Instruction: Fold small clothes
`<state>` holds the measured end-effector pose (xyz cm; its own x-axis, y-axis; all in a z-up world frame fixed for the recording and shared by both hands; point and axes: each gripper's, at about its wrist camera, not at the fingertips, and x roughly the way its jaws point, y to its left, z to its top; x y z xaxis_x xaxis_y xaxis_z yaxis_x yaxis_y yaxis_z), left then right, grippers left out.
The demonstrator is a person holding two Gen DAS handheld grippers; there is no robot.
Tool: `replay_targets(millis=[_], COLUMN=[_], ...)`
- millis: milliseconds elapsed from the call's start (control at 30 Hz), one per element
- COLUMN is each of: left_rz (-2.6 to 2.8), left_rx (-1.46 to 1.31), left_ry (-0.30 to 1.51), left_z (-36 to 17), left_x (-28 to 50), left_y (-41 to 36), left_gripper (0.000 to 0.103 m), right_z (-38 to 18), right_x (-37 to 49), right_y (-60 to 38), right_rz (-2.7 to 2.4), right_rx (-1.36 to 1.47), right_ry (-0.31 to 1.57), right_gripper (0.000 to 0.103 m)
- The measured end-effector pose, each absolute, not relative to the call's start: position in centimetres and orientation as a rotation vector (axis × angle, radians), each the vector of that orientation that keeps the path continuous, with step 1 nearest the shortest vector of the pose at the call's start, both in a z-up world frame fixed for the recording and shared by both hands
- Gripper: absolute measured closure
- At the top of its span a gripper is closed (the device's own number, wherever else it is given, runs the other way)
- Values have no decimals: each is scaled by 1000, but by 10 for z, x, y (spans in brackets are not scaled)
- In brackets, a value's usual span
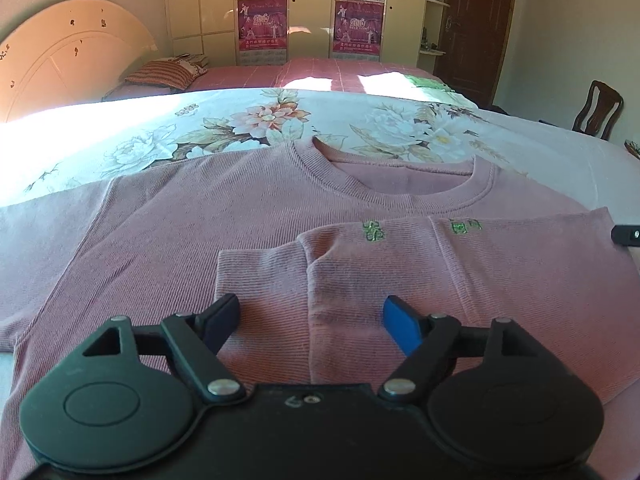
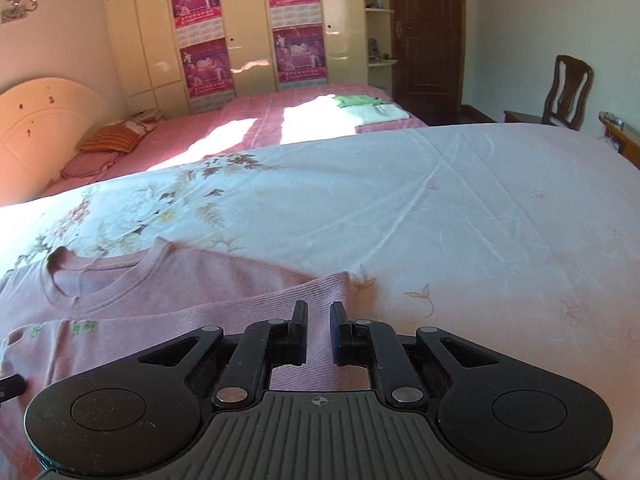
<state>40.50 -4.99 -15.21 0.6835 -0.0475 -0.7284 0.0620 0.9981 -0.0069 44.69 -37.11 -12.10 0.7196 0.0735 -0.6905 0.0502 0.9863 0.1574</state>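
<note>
A pink ribbed top lies flat on a floral bedsheet, neckline toward the far side. One sleeve is folded across its front, the cuff lying to the left. Small green embroidered characters sit on the fabric near the neckline, too small to read.

The left gripper hovers over the folded sleeve with its jaws well apart and nothing pinched between them. To the right, the right gripper has its jaws drawn close together over the sweater's right edge; whether they pinch the cloth I cannot tell.

Far off, wardrobe doors carry magenta calendar posters, one showing "2010". A wooden chair stands far right.
</note>
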Motion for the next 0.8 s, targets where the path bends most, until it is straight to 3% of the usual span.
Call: replay_targets(millis=[67,233,300,333,533,700,800], left_rz=[-59,-8,28,51,206,282,326], left_rx=[-11,-78,-100,-109,-216,-324,-368], left_ry=[830,828,834,836,826,834,828], left_z=[-143,-121,-114,-111,-99,-103,-106], left_x=[401,376,365,360,331,323,322], left_y=[-46,-13,7,18,100,174,215], left_gripper=[26,21,21,21,21,33,33], right_z=[-132,-110,-103,-100,-94,-94,-96], right_x=[444,420,413,409,398,395,400], right_y=[-362,-347,-332,-319,-244,-180,-145], right_rz=[28,94,141,172,333,405,428], right_rx=[133,177,172,168,172,156,153], right_ry=[838,785,767,760,768,769,780], right_gripper=[93,87,56,50,50,50,50])
